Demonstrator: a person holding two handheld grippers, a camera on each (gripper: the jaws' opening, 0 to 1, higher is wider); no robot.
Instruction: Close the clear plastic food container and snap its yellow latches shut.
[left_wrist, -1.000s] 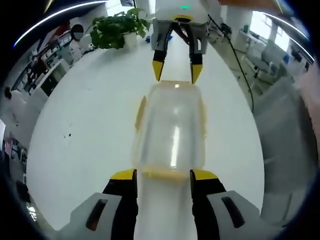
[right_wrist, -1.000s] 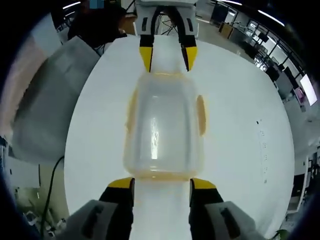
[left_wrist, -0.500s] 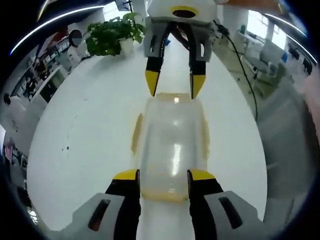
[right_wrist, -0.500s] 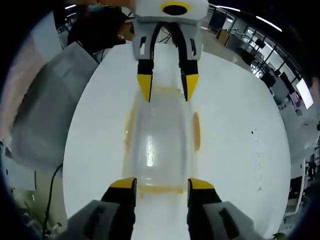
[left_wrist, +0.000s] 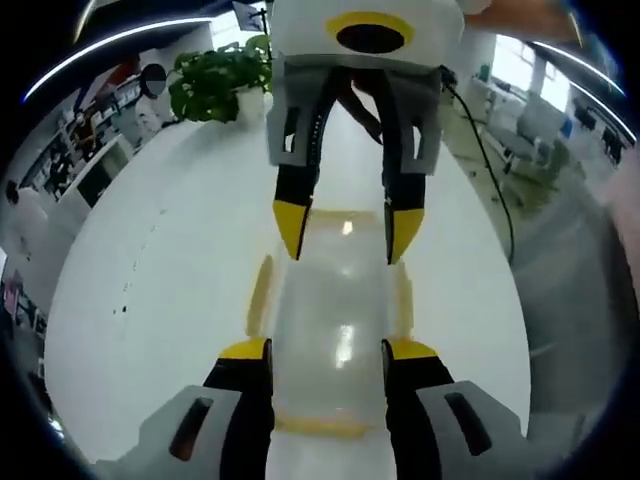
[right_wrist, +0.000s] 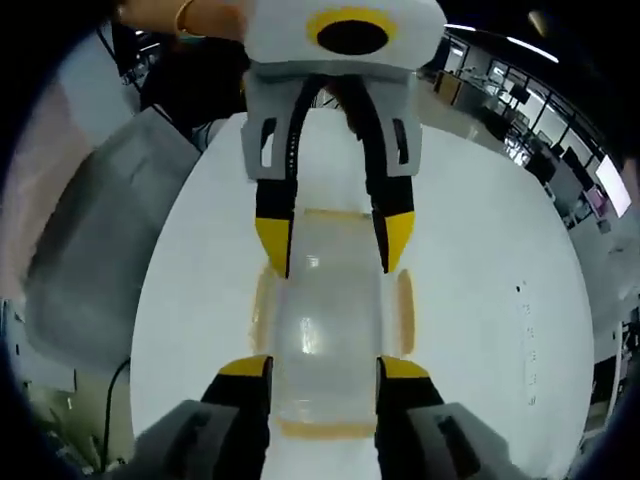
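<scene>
The clear plastic container (left_wrist: 335, 310) lies on the white table (left_wrist: 160, 300) with its lid on and yellow latches (left_wrist: 260, 295) along its sides. My left gripper (left_wrist: 327, 350) is open, and its yellow-tipped jaws straddle the near end of the container. Facing it, my right gripper (left_wrist: 348, 228) is open over the far end. In the right gripper view the same container (right_wrist: 325, 320) sits between my right gripper (right_wrist: 322, 367) and the left gripper (right_wrist: 335, 243), a yellow side latch (right_wrist: 405, 312) showing. I cannot tell whether the latches are snapped down.
A potted plant (left_wrist: 215, 75) stands at the table's far left edge. A black cable (left_wrist: 490, 170) runs along the right side. A grey chair (right_wrist: 90, 230) sits beside the table. Bare table surface lies on both sides of the container.
Both grippers have moved toward each other along the container. Each now has its jaws over an end of it, where before they stood just off the ends. The container has stayed put.
</scene>
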